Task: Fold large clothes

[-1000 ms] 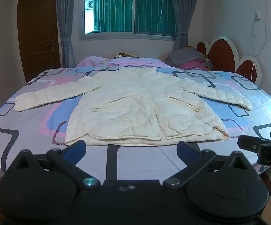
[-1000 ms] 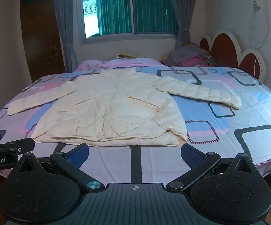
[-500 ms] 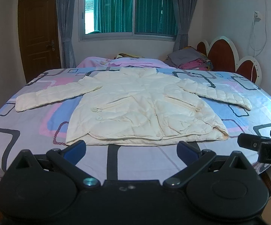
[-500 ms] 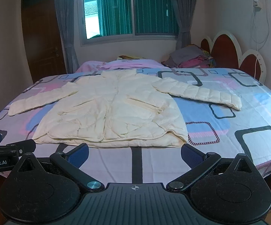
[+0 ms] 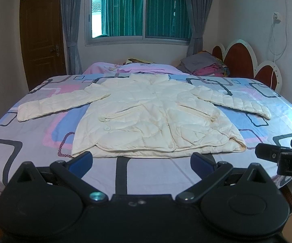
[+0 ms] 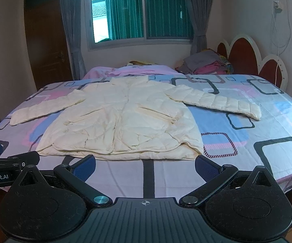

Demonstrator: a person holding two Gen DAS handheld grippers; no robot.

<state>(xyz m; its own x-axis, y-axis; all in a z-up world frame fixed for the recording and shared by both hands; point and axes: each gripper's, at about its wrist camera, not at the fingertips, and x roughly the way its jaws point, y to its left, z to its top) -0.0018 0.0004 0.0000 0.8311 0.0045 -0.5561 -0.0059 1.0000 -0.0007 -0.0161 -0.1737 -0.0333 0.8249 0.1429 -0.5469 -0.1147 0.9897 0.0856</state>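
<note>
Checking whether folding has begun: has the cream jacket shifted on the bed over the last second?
No. The cream jacket lies flat, its hem on the same dark stripe of the bedsheet.

Home bedroom, patterned bed [image 5: 34, 154], scalloped headboard [image 5: 245, 60], curtained window [image 5: 139, 14], wooden door [image 5: 42, 38]

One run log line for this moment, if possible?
stage: pre-grasp | jacket: flat on bed, sleeves spread | left tongs: open | right tongs: open
</note>
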